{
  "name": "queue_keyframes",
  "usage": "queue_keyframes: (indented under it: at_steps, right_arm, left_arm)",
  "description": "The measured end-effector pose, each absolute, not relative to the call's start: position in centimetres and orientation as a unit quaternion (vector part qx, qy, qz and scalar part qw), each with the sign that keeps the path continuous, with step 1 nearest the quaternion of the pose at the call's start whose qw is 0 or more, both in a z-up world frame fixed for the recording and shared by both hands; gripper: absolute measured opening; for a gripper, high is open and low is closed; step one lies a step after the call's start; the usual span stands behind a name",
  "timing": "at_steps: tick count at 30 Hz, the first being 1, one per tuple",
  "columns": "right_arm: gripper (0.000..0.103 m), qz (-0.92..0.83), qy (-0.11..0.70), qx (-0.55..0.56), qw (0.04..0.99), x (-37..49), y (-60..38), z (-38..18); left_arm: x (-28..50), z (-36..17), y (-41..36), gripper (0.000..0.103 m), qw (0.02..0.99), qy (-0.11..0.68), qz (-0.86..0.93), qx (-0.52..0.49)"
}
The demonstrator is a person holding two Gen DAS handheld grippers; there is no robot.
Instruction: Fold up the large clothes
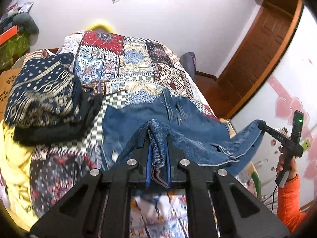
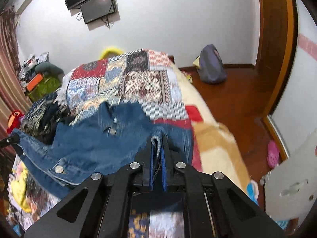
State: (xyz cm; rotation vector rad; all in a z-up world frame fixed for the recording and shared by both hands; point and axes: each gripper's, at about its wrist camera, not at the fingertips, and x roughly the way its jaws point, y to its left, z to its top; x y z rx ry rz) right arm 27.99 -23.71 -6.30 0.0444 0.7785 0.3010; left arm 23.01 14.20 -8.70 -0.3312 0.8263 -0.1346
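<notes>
Holding the denim jacket [image 2: 95, 138] stretched above the patchwork bed [image 2: 138, 83], the left gripper [image 1: 158, 138] and right gripper [image 2: 157, 144] each pinch an edge; both should likely lower evenly, keeping tension so the fold lands flat.

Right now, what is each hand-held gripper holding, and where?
Both clamp the denim garment: left hand-held gripper and right hand-held gripper each on a bunched edge.
</notes>
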Motion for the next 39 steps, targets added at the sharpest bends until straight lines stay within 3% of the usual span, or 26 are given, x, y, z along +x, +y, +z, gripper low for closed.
queue_keyframes:
  at_steps: [6,11,17,20,21,24,26,31,39]
  right_arm:
    - [0.005,0.126,0.397,0.019,0.909,34.6,-22.5,-7.6]
    - [0.005,0.105,0.433,0.016,0.895,39.4,-21.6,-11.3]
    - [0.005,0.067,0.468,0.019,0.881,42.9,-21.5,-15.6]
    - [0.005,0.066,0.465,0.016,0.883,43.1,-21.9,-15.6]
    - [0.005,0.059,0.458,0.01,0.887,42.9,-22.0,-15.2]
    - [0.007,0.055,0.446,-0.014,0.893,42.1,-21.8,-13.9]
    - [0.016,0.068,0.445,-0.028,0.892,41.4,-21.3,-12.8]
    - [0.049,0.125,0.429,-0.058,0.893,37.5,-19.1,-11.1]
    - [0.055,0.198,0.47,-0.084,0.856,34.2,-14.8,-13.9]
  left_arm:
    - [30.1,-11.3,16.3,0.011,0.886,0.431,-0.043,-0.166]
    - [35.6,-16.5,17.7,0.012,0.861,0.479,-0.029,-0.168]
    - [39.3,-22.6,19.2,0.017,0.815,0.546,-0.019,-0.196]
    - [39.4,-22.5,19.7,0.017,0.808,0.552,-0.038,-0.204]
    - [39.2,-22.2,19.8,0.019,0.807,0.552,-0.042,-0.205]
    - [38.5,-19.7,20.7,0.036,0.821,0.532,-0.027,-0.208]
    - [37.9,-17.5,21.1,0.045,0.843,0.506,-0.001,-0.179]
    - [36.0,-15.3,19.9,0.045,0.861,0.498,0.016,-0.107]
    - [34.4,-19.4,13.5,0.045,0.838,0.544,-0.038,0.003]
